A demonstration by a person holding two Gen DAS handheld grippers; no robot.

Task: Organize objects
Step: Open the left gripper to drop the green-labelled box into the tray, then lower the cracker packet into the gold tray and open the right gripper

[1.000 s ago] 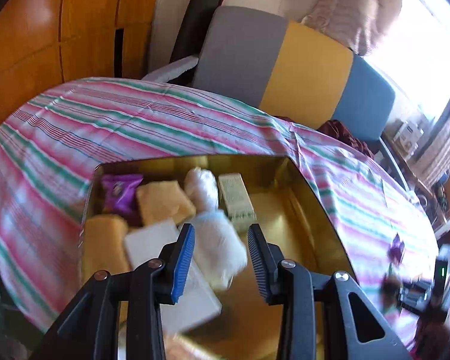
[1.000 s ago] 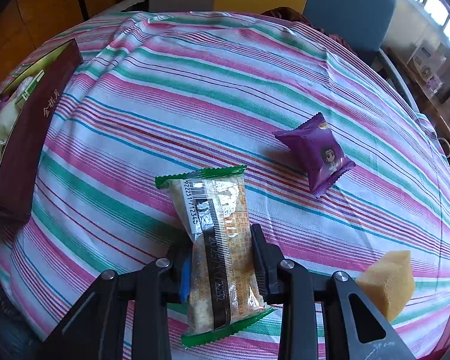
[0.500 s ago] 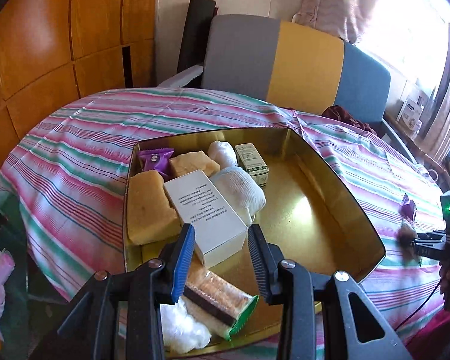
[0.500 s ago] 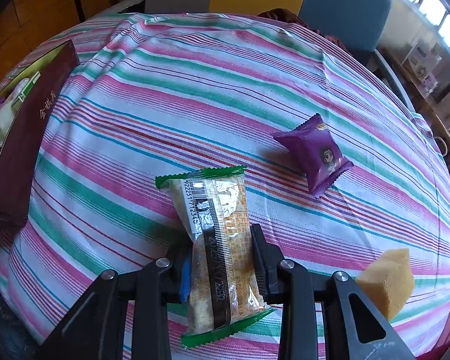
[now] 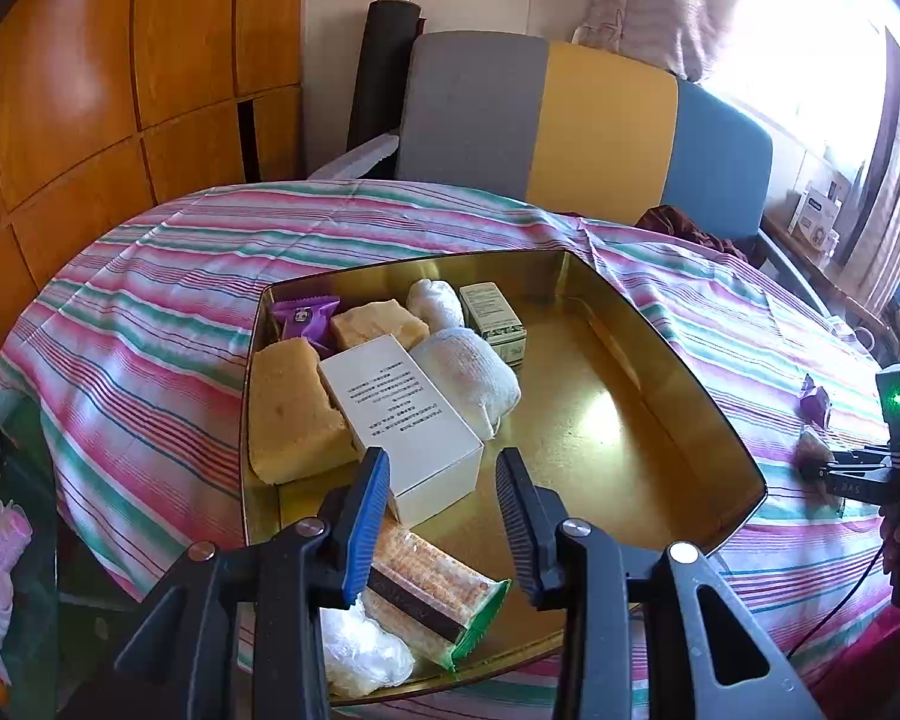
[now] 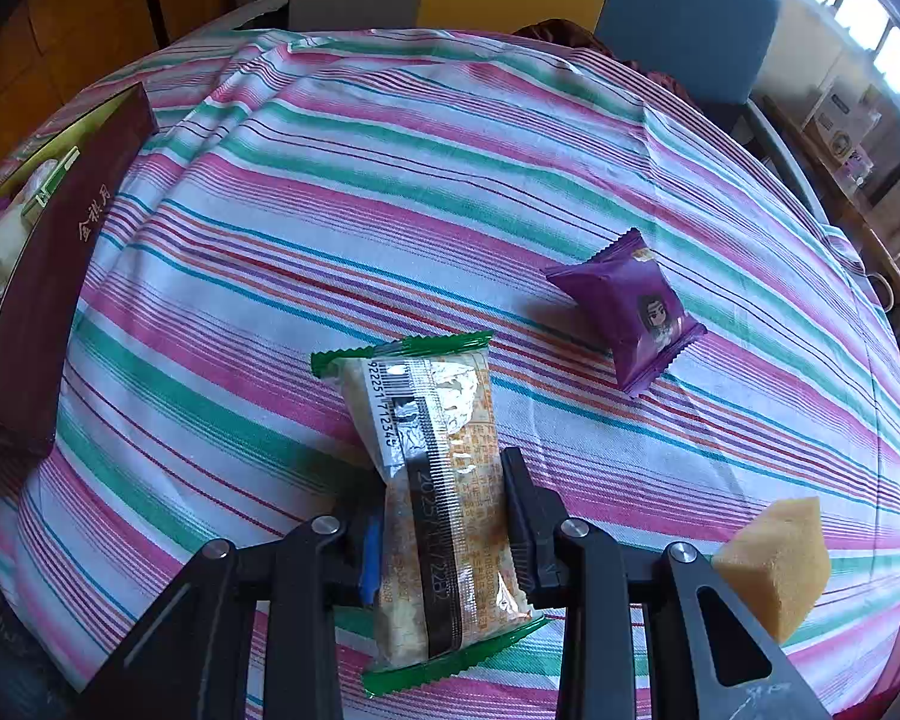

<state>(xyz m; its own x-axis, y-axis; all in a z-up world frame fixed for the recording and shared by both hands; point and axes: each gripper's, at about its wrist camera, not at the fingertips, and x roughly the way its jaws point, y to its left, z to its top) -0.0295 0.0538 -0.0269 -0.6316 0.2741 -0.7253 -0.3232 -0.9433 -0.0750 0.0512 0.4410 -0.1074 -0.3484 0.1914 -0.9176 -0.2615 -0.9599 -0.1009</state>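
Gold tin on counter is holding 2 sponges, 2 white rolls, 2 boxes, 1 purple pkt, 1 cracker pkt, 1 clear bag. Left tongs are hanging part-open, empty; they've pulled back since a sec ago. Right tongs are still clamping 1 cracker pack on the cloth, unmoved; 1 purple pouch and 1 sponge nearby.

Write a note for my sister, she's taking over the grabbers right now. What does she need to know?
Right gripper: shut on a green-edged snack pack, over the striped cloth.
Left gripper: open, empty, above the gold tin.
Done: white box, towel rolls, sponges, a purple packet and a snack pack are in the tin.
Left: the held pack, the purple packet and the sponge on the cloth.
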